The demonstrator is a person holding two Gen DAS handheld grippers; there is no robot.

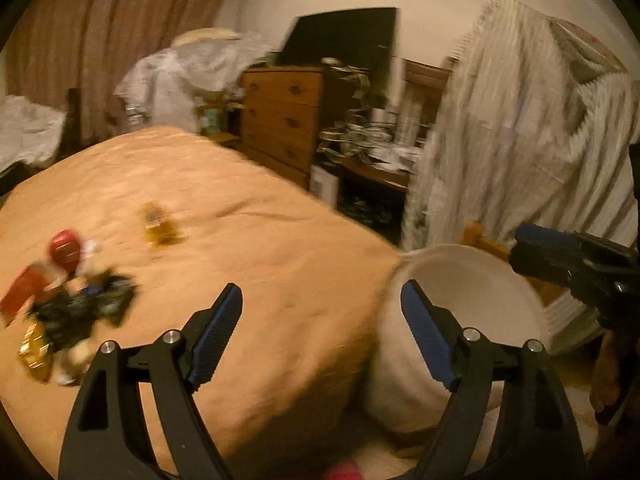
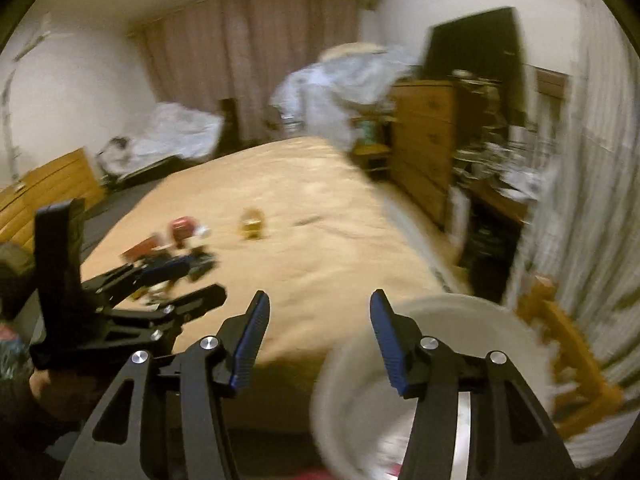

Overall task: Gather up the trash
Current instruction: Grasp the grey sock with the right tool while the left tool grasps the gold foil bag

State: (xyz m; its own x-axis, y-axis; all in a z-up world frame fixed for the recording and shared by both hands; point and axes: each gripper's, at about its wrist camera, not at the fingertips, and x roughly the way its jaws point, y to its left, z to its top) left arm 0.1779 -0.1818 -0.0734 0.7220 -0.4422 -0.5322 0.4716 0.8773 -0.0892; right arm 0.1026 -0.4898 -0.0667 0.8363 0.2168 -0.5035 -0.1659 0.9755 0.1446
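Trash lies on the tan bed (image 1: 248, 248): a red can (image 1: 64, 250), a black wrapper pile (image 1: 86, 308), a gold wrapper (image 1: 36, 350) and an amber piece (image 1: 160, 226). In the right wrist view the same red can (image 2: 182, 228), black pile (image 2: 192, 264) and amber piece (image 2: 251, 224) show. A white bin (image 1: 460, 296) stands at the bed's right corner, and shows in the right wrist view (image 2: 440, 344). My left gripper (image 1: 322, 304) is open and empty above the bed's edge, right of the pile. My right gripper (image 2: 318, 312) is open and empty above the bin's rim.
A wooden dresser (image 1: 284, 116) stands beyond the bed, with a cluttered desk (image 1: 368, 148) beside it. A striped cloth (image 1: 520, 132) hangs at the right over a wooden frame (image 2: 572, 364). Curtains (image 2: 256, 40) cover the far wall. The frames are blurred.
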